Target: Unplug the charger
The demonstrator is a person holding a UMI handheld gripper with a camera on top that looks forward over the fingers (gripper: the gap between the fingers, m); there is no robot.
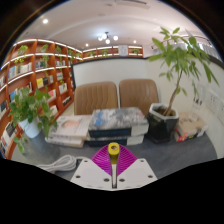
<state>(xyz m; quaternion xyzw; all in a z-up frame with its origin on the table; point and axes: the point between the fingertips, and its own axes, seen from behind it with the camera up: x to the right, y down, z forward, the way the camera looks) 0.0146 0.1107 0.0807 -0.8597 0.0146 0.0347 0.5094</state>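
My gripper (113, 153) shows its two white fingers with magenta pads (100, 160) brought together, with only a thin slit between them. A small yellow rounded piece (113, 148), seemingly the charger's plug end, is pinched at the fingertips and sticks up a little above them. No socket or power strip shows near the fingers. A pale, coiled thing that may be a cable (60, 163) lies on the grey table (170, 152) just left of the fingers.
Stacks of magazines and papers (100, 126) lie on the table beyond the fingers. Two brown chairs (117, 96) stand behind them. A potted plant (30, 108) is at the left and a tall one in a black pot (165, 118) at the right. Bookshelves (35, 70) line the left wall.
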